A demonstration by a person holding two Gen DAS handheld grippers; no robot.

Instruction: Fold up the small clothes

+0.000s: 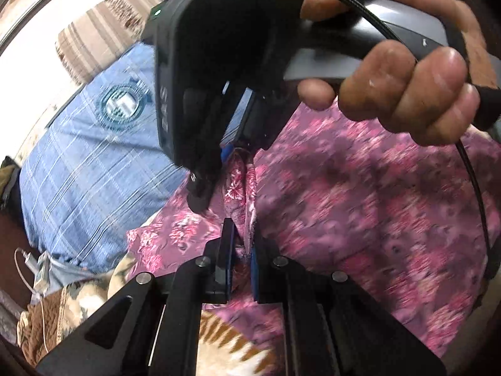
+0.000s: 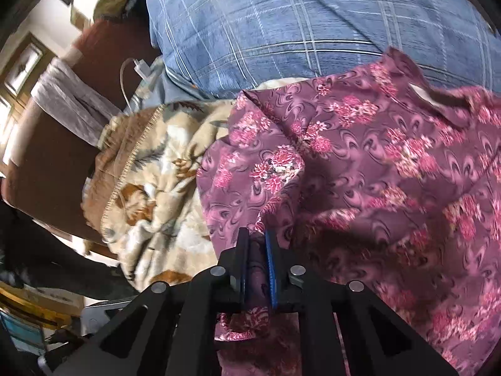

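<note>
A purple garment with pink flowers (image 1: 360, 194) lies over a beige patterned blanket (image 1: 225, 341); it also fills the right wrist view (image 2: 375, 163). My left gripper (image 1: 242, 232) is shut on a bunched fold of the garment. My right gripper (image 2: 256, 241) is shut on the garment's edge. In the left wrist view the right gripper (image 1: 225, 159) shows just ahead, held by a hand (image 1: 407, 94), pinching the same ridge of cloth. The two grippers are close together.
A blue checked pillow (image 1: 94, 156) lies to the left, also in the right wrist view (image 2: 281, 25). The beige blanket (image 2: 150, 188) covers the bed. A white charger and cable (image 2: 141, 69) lie by the pillow. A brown bed frame (image 2: 47, 169) is at left.
</note>
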